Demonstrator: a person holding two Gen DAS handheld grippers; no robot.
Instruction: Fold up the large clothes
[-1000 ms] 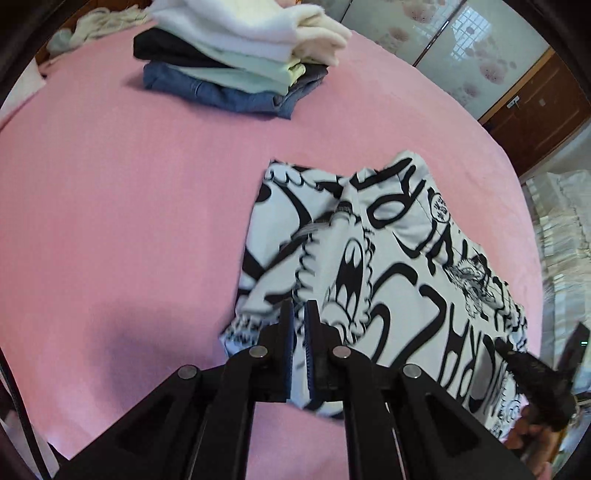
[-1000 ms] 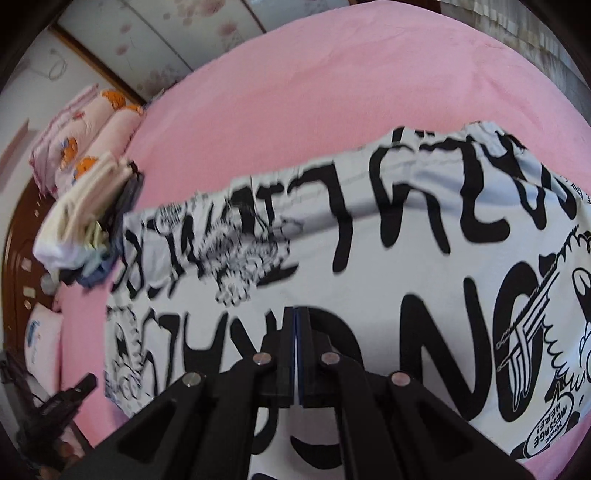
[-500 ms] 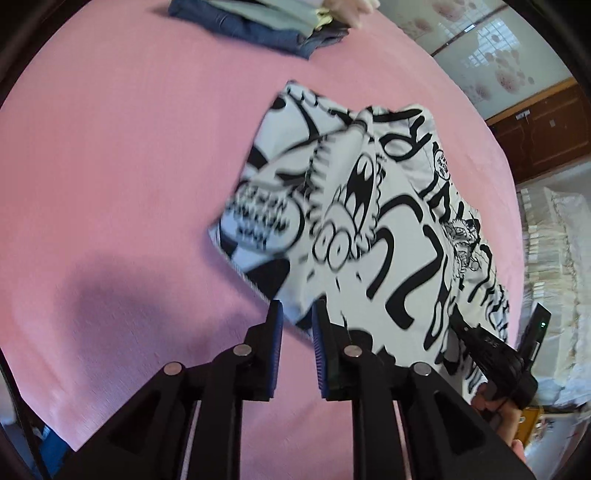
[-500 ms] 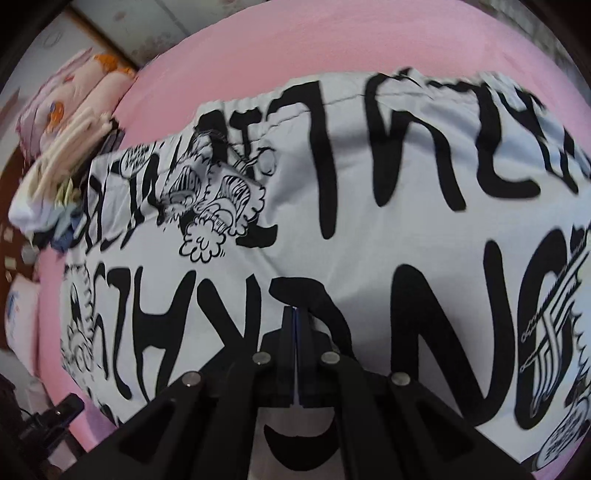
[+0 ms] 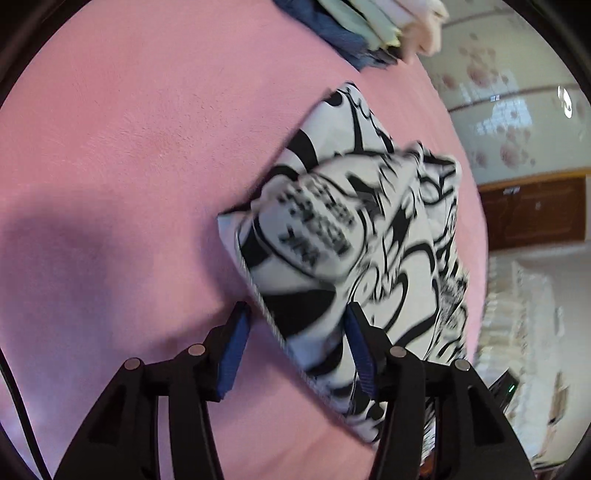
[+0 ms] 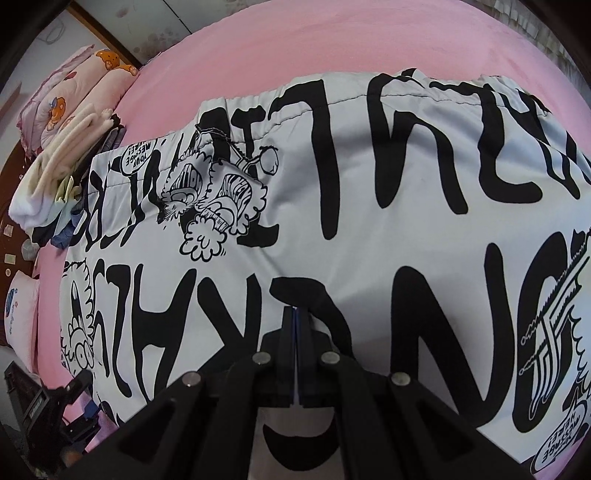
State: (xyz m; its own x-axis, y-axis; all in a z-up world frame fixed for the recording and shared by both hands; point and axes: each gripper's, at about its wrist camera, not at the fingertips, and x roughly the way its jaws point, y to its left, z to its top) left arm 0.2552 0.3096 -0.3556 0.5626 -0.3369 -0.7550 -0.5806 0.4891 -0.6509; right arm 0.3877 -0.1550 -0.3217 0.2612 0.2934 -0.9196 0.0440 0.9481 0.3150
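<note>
The left gripper (image 5: 295, 347) has just been opening, its blue pads apart and clear of the garment (image 5: 354, 236) edge lying between them on the pink bed (image 5: 129, 147). The right gripper (image 6: 297, 332) is clenched tight, its tips down on the spread black-and-white cloth. A stack of folded clothes (image 5: 369, 29) sits beyond.

Left claw (image 5: 295, 332) jaws just opened, released printed garment (image 5: 332, 240) corner.
</note>
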